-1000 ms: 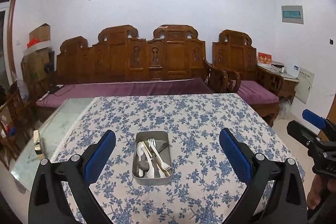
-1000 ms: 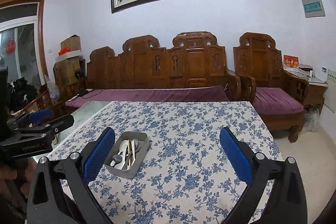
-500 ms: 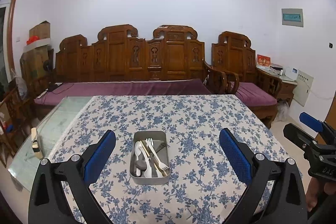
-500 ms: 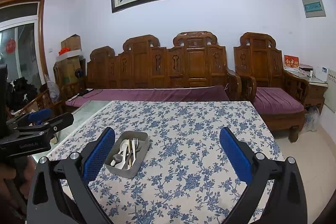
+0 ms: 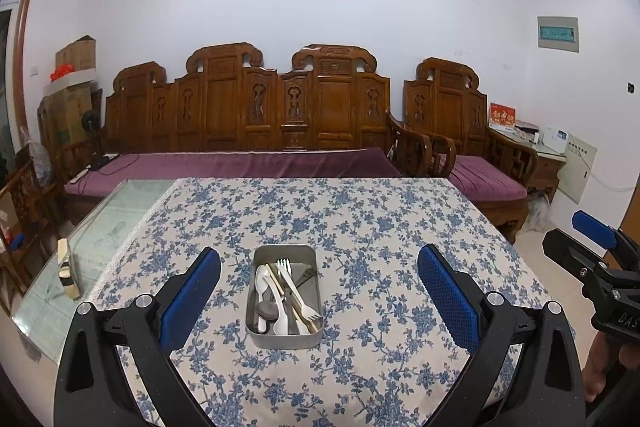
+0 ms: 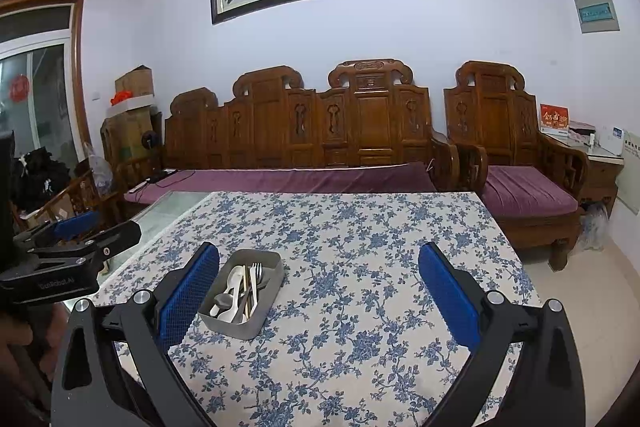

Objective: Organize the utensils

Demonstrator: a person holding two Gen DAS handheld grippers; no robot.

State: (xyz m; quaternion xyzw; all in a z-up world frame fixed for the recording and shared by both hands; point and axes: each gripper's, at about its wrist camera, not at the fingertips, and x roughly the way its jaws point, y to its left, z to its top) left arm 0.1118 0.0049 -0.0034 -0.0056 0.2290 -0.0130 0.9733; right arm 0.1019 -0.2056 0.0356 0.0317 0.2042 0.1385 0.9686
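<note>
A grey metal tray [image 5: 259,335] sits on the blue-flowered tablecloth [image 5: 360,227], holding white plastic spoons [image 5: 261,279], a white fork [image 5: 294,283], chopsticks and darker utensils piled together. My left gripper [image 5: 318,291] hovers above the table, open, with the tray centred between its blue pads and nothing held. In the right wrist view the same tray [image 6: 234,327] lies just inside the left finger of my right gripper [image 6: 320,291], which is also open and holds nothing. Each gripper shows at the edge of the other's view.
Bare glass tabletop [image 5: 100,227] lies left of the cloth, with a small cream and brown object [image 5: 66,273] standing on it. A carved wooden sofa with purple cushions [image 5: 240,163] runs behind the table. An armchair [image 6: 520,187] stands at the right.
The left wrist view has shifted slightly, so the tray now sits a little lower and nearer centre. Both grippers stay open; the tray's contents are unchanged.
</note>
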